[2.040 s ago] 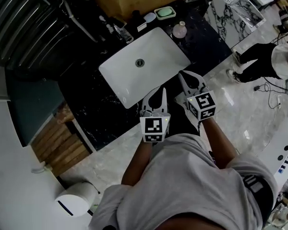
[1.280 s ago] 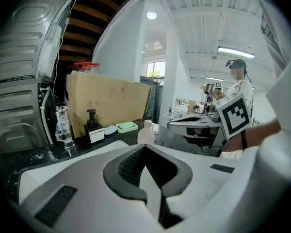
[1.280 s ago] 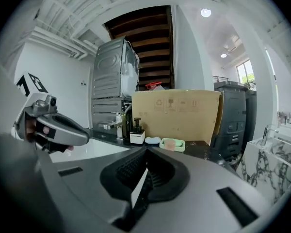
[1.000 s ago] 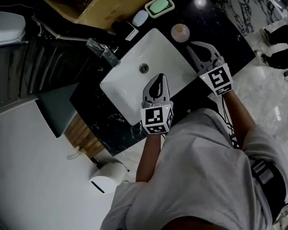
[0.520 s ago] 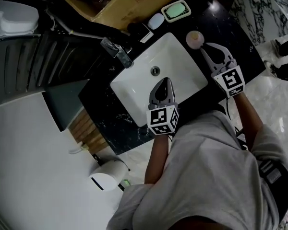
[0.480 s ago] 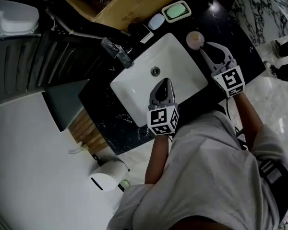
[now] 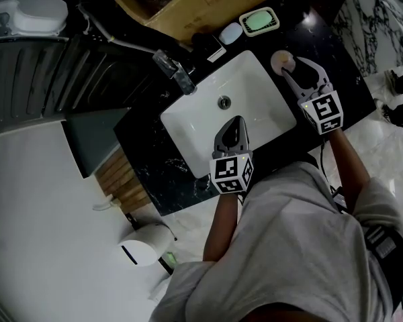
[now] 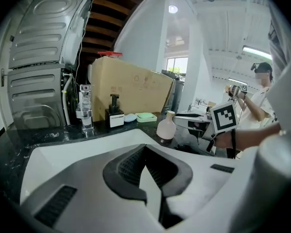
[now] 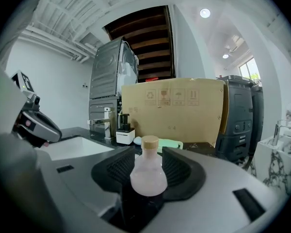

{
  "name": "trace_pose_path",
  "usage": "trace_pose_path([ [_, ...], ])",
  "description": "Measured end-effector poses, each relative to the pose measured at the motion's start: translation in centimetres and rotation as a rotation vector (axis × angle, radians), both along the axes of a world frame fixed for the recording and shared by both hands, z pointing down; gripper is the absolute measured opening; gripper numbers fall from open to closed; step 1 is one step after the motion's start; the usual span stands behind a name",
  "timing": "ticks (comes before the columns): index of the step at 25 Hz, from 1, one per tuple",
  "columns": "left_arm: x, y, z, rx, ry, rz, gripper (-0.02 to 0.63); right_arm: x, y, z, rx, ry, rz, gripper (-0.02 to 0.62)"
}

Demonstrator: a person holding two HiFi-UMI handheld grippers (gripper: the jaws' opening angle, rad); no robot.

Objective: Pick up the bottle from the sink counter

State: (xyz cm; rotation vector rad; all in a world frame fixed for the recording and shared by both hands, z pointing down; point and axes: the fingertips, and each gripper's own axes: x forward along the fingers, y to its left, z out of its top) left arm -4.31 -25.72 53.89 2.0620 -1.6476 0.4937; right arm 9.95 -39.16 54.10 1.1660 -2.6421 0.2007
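My right claw (image 7: 294, 67) is released, its 2 jaws opening, and the pale pink bottle (image 9: 148, 171) stands upright between them on the black counter (image 7: 326, 49). The pads flank it on either side without pressing. Farther ahead of this claw, beyond the bottle, sit a green soap dish (image 9: 172, 143) and a big cardboard box (image 9: 174, 110). Off to its left lies the white sink (image 7: 195, 123), and over that basin hangs my left claw (image 7: 235, 123), jaws clenched together on nothing.
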Motion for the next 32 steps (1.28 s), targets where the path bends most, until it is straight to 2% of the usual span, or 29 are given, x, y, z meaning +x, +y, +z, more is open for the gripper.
trace_pose_path([
  [11,-0.7,1.2,-0.5,0.001,0.001,-0.017,0.012,-1.4,-1.9,1.1,-0.044,-0.004,-0.035,0.169],
  [22,-1.7,2.0,-0.4,-0.001,0.007,-0.049,0.013,-2.2,-2.9,1.6,-0.034,0.005,-0.024,0.169],
  [32,-0.8,1.8,-0.9,0.023,0.032,-0.049,0.012,-2.7,-3.6,1.7,-0.029,0.013,-0.03,0.169],
])
